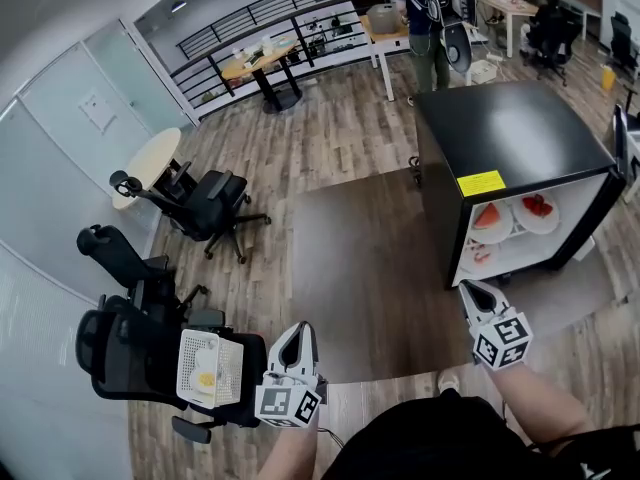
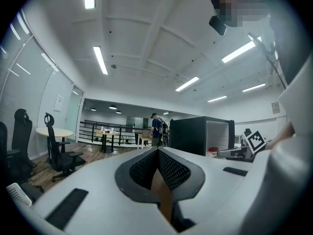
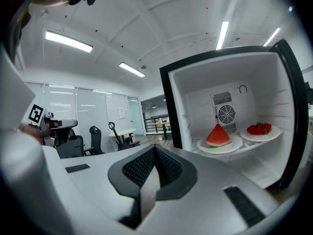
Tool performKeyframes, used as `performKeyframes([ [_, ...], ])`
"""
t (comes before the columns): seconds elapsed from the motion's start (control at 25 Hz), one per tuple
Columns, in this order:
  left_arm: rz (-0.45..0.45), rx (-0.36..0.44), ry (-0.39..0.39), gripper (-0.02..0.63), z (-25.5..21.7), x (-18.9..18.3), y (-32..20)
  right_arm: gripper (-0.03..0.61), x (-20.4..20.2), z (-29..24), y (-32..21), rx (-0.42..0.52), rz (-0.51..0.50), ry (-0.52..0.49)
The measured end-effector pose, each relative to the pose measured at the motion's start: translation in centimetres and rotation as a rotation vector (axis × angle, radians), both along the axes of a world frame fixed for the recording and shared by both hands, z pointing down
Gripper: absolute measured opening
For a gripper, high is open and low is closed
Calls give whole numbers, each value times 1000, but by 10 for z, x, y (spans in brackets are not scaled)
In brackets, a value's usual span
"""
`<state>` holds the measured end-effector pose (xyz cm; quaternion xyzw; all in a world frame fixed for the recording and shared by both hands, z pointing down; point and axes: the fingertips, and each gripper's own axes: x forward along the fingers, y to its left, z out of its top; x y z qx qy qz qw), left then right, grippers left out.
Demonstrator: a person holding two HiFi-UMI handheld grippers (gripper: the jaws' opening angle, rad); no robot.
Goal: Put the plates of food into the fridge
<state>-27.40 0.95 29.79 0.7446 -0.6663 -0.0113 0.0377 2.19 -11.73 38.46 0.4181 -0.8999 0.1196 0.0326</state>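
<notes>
Open black fridge [image 1: 510, 133], watermelon plate [image 3: 209, 148] beside strawberry plate [image 3: 264, 137] on one shelf, left gripper [image 1: 300, 330] and right gripper [image 1: 470, 288] both closed tight, empty

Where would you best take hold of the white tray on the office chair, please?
I'd grip the white tray by its rim nearest the left gripper, coming level from that side: it lies flat on the chair, and the egg-like food sits away from that edge.
</notes>
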Motion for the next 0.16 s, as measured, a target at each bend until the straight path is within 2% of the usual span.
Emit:
performKeyframes([
  [0.16,-4,6,2,3,1,0,6,5,-3,-4,2,10,-14,6],
])
